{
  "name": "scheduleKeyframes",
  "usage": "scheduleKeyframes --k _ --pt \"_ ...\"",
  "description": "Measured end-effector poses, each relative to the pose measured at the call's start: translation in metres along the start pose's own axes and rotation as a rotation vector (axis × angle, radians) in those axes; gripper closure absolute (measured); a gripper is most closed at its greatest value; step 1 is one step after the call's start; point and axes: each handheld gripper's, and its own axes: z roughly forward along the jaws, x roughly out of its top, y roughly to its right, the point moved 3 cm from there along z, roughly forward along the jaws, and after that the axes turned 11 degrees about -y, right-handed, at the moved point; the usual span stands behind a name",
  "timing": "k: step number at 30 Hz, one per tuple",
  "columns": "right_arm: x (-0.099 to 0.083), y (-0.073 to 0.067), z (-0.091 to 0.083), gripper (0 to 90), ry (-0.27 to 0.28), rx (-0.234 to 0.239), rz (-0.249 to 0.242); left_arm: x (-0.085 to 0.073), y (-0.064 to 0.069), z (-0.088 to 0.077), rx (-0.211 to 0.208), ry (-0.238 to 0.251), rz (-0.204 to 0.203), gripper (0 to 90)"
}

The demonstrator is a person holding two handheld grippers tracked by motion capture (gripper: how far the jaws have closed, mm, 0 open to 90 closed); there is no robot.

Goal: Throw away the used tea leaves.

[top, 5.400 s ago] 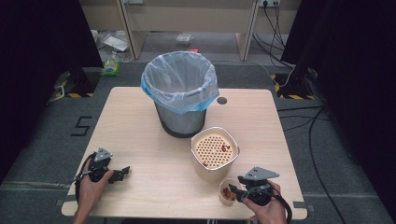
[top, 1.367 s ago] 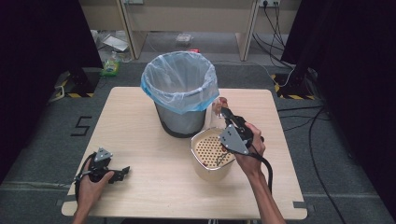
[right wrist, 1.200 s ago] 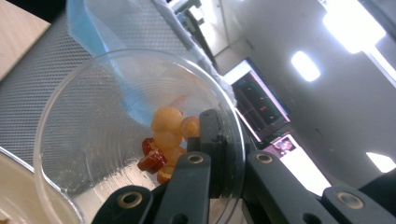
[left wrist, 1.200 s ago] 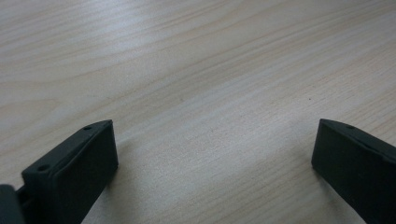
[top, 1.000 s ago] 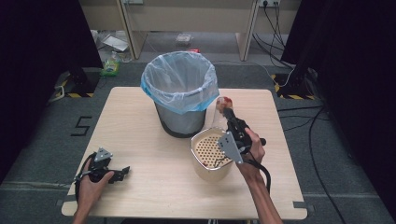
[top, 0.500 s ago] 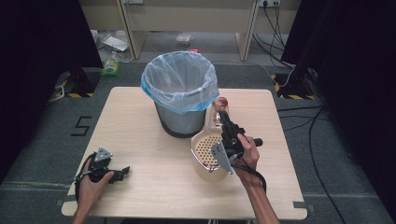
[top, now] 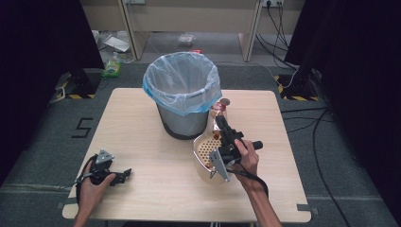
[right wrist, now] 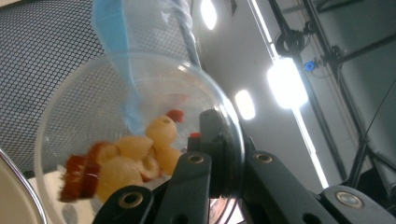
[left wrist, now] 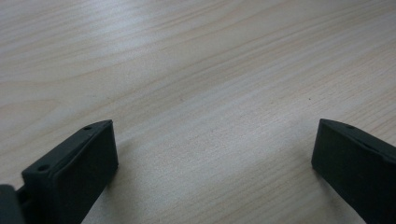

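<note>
Right hand-held gripper (top: 222, 124): raised above the table's middle, just beside the right side of the bin; black jaws pinched on the rim of a small clear plastic cup (right wrist: 140, 140).
Left hand-held gripper (top: 124, 174): resting near the table's near-left corner, jaws spread wide over bare wood, gripping nothing.
Cup contents: yellow rounded pieces and red scraps (right wrist: 126, 161), apparently fruit leftovers, gathered at the cup's low side in the right gripper view; cup tipped well off upright.
Cup position: held out beyond the right jaws, mouth towards the grey mesh wastebasket with a pale blue plastic liner (top: 182, 92), touching or nearly touching its side and below its rim.
Below the hand: round cream tin with a perforated golden insert (top: 208, 151), standing right of the table's centre, just beside the bin's base.
Risk, spill: cup below the bin's rim, so tipping further here likely to drop scraps on the table or into the tin rather than the liner.
Risk, slip: grip on a thin, smooth rim only; probable twist or slide of the cup under the shifting load.
Risk, snag: loose liner edge close to the cup; possible catch dragging the bag or nudging the light bin.
Needed, by judgement: lift clear above the rim before pouring.
</note>
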Motion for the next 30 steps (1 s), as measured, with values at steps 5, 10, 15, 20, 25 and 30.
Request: scheduleKeyframes --k 5,10,15,20,25,30 --pt "0.003 0.002 -0.002 90.0 0.007 -0.022 -0.027 0.0 0.0 0.0 0.0 0.0 0.0 0.0" --pt "0.002 0.004 -0.001 90.0 0.005 -0.044 -0.063 0.0 0.0 0.0 0.0 0.0 0.001 0.0" --pt "0.002 0.003 0.0 90.0 0.002 -0.044 -0.07 0.0 0.0 0.0 0.0 0.0 -0.001 0.0" --pt "0.006 0.002 -0.002 90.0 0.016 -0.062 -0.094 0.0 0.0 0.0 0.0 0.0 0.0 0.0" --pt "0.008 0.0 -0.004 90.0 0.015 -0.082 -0.115 0.0 0.0 0.0 0.0 0.0 0.0 0.0" --pt "0.008 -0.002 -0.005 90.0 0.023 -0.093 -0.139 0.0 0.0 0.0 0.0 0.0 0.0 0.0"
